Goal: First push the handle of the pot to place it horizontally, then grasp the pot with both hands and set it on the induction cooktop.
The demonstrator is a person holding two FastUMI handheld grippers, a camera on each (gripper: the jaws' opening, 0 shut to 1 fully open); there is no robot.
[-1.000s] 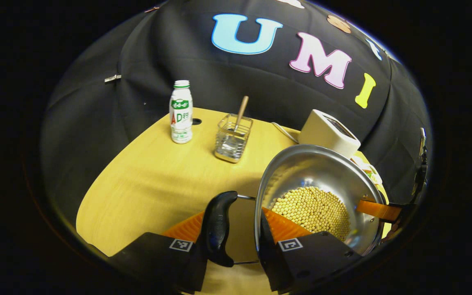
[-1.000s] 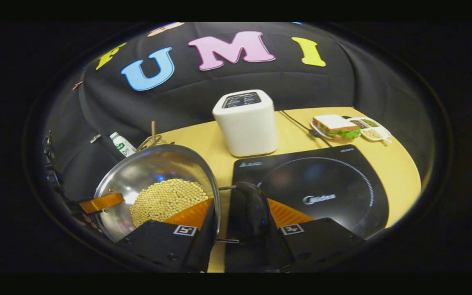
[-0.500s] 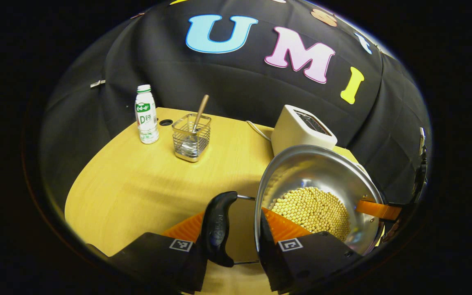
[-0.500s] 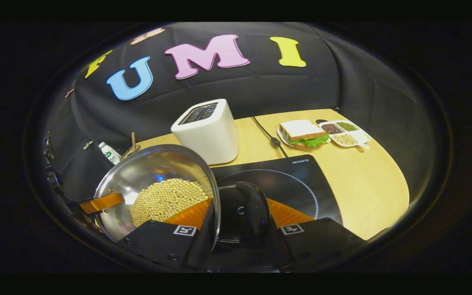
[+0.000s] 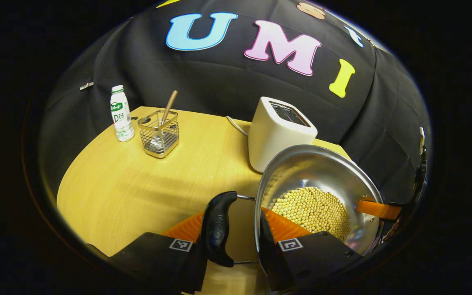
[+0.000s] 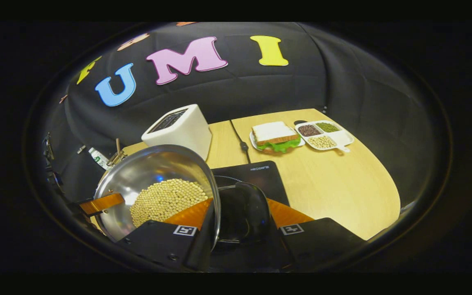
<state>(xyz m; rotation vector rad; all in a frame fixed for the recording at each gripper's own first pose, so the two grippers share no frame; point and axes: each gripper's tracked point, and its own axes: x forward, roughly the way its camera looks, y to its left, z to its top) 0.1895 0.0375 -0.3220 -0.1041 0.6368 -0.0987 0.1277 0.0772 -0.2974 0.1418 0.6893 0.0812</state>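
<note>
A steel pot [image 5: 318,168] holding soybeans [image 5: 314,209] hangs above the table between both grippers. My left gripper [image 5: 234,233] is shut on its black side handle [image 5: 217,229] and rim, one finger reaching inside the pot. In the right gripper view the pot [image 6: 150,172] sits at the left, and my right gripper [image 6: 236,225] is shut on the opposite black handle [image 6: 246,213] and rim. The black induction cooktop [image 6: 256,176] lies just behind and under that handle, mostly hidden. Each view shows the other gripper's finger on the far rim.
A white toaster [image 5: 279,131] stands right behind the pot, its cable [image 6: 240,141] running back. A bottle [image 5: 121,114] and a wire basket [image 5: 159,135] with a wooden stick stand at the far left. A sandwich plate [image 6: 277,137] and divided dish [image 6: 322,135] lie beyond the cooktop.
Both grippers carried the pot to the right. The cooktop slid under the pot and right handle; the toaster, bottle and basket shifted left in both views. The grips stayed the same.
</note>
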